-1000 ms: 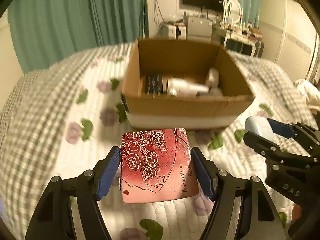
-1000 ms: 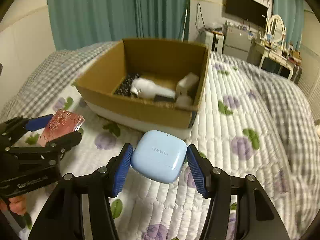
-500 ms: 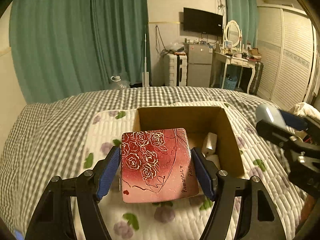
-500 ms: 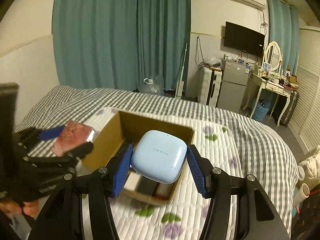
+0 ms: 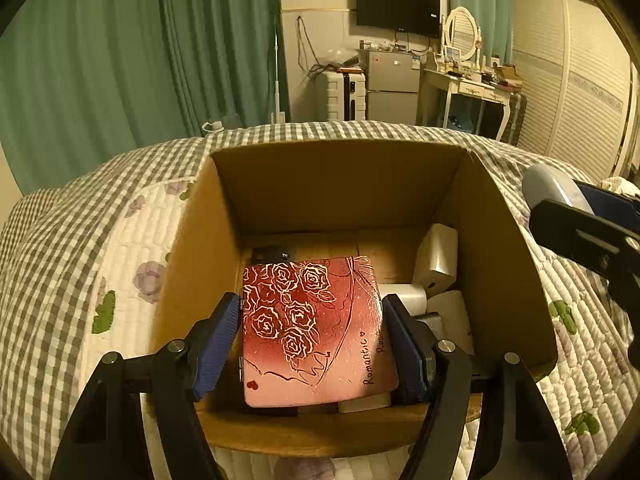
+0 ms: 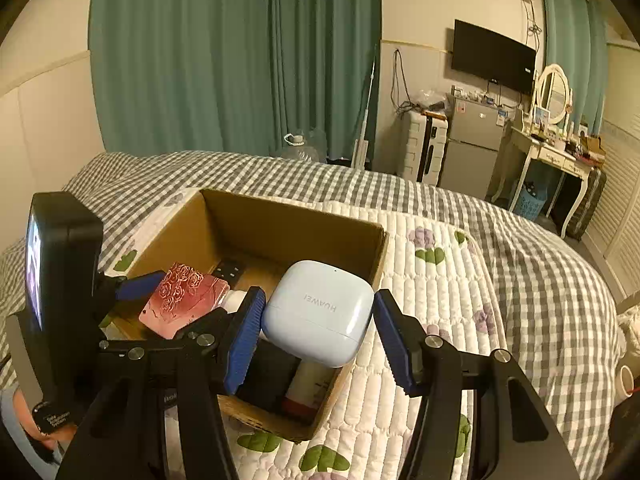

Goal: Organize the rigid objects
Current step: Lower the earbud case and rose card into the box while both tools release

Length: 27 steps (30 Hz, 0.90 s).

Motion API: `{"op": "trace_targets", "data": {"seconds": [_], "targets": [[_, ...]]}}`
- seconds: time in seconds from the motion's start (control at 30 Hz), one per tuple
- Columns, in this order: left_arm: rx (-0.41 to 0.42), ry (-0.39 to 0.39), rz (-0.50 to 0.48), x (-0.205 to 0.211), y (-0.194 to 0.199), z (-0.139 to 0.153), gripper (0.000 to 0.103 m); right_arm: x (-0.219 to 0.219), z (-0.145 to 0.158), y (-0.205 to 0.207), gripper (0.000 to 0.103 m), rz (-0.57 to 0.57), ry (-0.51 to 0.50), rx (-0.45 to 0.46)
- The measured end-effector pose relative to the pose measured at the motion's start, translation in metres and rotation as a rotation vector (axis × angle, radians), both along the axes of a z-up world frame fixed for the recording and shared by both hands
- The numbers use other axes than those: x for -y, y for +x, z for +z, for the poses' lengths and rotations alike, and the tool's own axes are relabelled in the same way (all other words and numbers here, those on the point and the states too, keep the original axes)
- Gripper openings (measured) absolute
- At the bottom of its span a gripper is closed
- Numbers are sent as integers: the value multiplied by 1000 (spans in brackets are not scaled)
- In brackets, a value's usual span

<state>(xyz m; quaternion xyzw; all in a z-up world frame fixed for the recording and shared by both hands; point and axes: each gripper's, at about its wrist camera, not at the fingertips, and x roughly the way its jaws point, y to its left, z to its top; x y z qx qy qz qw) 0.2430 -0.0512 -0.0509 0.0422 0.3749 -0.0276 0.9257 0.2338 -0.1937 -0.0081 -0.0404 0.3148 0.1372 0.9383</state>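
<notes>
An open cardboard box (image 5: 208,240) is set on a flower-printed quilt (image 6: 440,280) laid over a checked bedspread (image 6: 540,264). Inside it, a white block (image 5: 436,260) is leaned against the right wall, a white cylinder (image 5: 404,294) is laid beside it, and a dark flat item (image 5: 268,254) is seen at the back; a white bottle with a red band (image 6: 308,384) is lying in the near corner. Most of the floor is hidden by the held items. A red rose-printed tin (image 5: 316,328) is clamped between the pads of the left gripper (image 5: 312,344), over the box interior. A pale blue earbud case (image 6: 318,312), marked HUAWEI, is gripped by the right gripper (image 6: 318,332) over the box's right part. What lies beneath the tin cannot be made out
</notes>
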Motion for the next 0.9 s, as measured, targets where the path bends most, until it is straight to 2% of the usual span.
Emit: {"op": "trace_targets", "data": {"seconds": [0.07,0.13,0.17,0.2,0.37,0.53,0.73,0.87,0.9], "targets": [[-8,-4,7,1,1,-1,75,2,-2,2,56,-4,12,-5],[3,-17,22,1,-1,4,83,4,-2,0,56,-11,18,1],[19,-20,34,-1,-2,10,93,7,-1,-1,56,-18,20,5],[38,-22,42,-5,-2,15,96,9,1,-1,56,-27,26,7],[98,-24,42,-17,-12,46,96,14,10,2,56,-37,51,2],[134,-16,65,-37,-16,67,96,-1,9,21,56,-11,57,-12],[148,17,95,-58,-15,65,96,-32,-25,61,56,5,30,-79],[155,11,94,-68,-15,55,96,-40,-40,80,56,9,51,-108],[158,10,92,-69,-16,53,96,-42,-41,82,66,5,39,-104]]}}
